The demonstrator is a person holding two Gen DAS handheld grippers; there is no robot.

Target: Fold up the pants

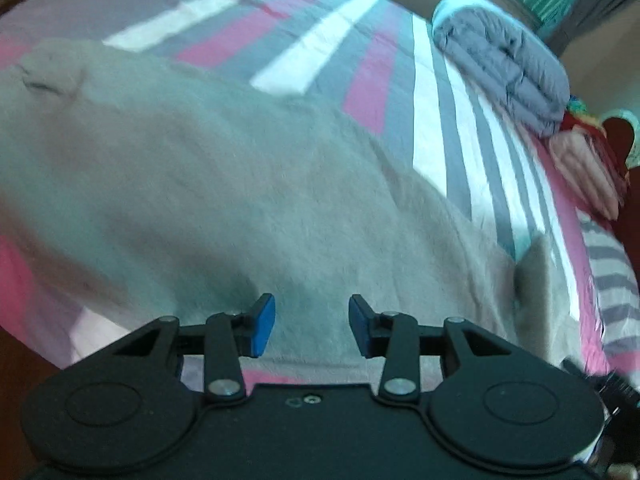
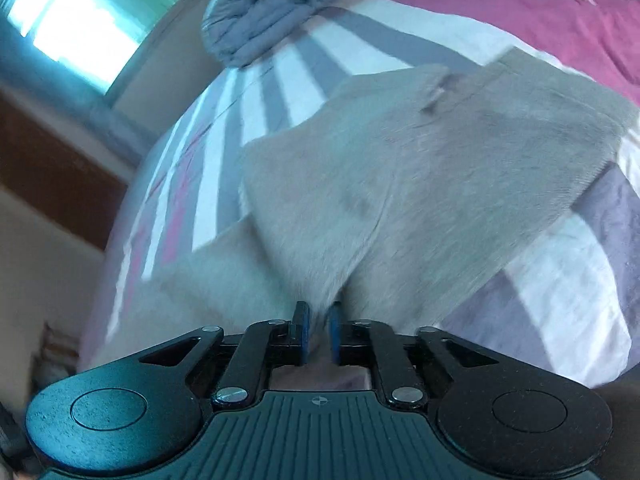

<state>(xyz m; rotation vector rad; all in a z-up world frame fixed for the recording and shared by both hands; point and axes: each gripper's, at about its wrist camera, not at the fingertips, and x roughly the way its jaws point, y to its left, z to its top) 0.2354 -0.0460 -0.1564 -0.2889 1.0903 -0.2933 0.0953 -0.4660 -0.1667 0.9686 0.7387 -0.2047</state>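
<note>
Grey fleece pants lie spread across the striped bedsheet of the bed, filling most of the left wrist view. The left gripper hovers just above the near edge of the fabric with its jaws apart and nothing between them. To the right, near the bed's far edge, sits a folded grey quilt, well apart from the pants. In the right wrist view, the right gripper has its jaws drawn nearly together, pinching a raised ridge of the pants; the cloth rises toward the grip in a tented fold. Judged from the layout, the task is at an early to middle stage: one portion appears laid over another, but no compact stack exists. Remaining work likely includes carrying the gripped section across, aligning edges, and making further folds.
</note>
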